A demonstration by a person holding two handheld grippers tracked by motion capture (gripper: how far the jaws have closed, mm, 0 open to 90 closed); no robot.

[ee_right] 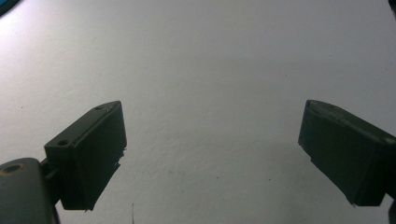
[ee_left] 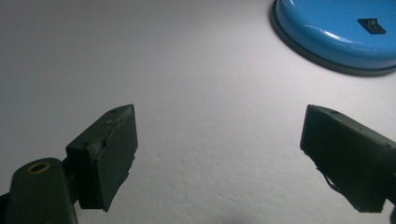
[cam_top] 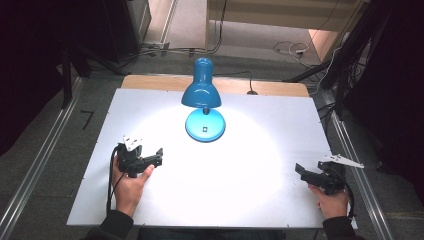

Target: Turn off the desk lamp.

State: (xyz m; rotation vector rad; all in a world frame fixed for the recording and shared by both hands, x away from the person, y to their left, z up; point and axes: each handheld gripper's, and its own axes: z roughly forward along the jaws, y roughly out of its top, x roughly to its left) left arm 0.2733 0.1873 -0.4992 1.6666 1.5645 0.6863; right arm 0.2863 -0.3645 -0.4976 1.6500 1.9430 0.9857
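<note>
Lamp [cam_top: 202, 92], blue, desk type: stands at the far middle of the white table [cam_top: 260, 165], round base [cam_top: 205, 125] flat on the surface, shade turned down toward the near side and throwing a bright pool of light over the table's centre. A small black rocker switch [ee_left: 372, 25] sits on top of the base, facing the person, presumably so that it can be pressed from above.

Left gripper [cam_top: 159, 154]: held in the person's left hand [cam_top: 129, 182] near the table's left edge, pointing inward toward the lamp. Jaws stand wide apart with nothing but bare table between them. The lamp base lies ahead and to one side of them in the left gripper view, near but not touching; this is the closer of the two tools, and likely the one placed to reach the switch.

Right gripper [cam_top: 300, 169]: held in the right hand [cam_top: 332, 202] near the right edge, well apart from the lamp, jaws likewise spread and empty, over plain table. Its position reads as a resting or waiting one.

Cables [cam_top: 111, 182]: trail from each gripper back toward the person.
</note>
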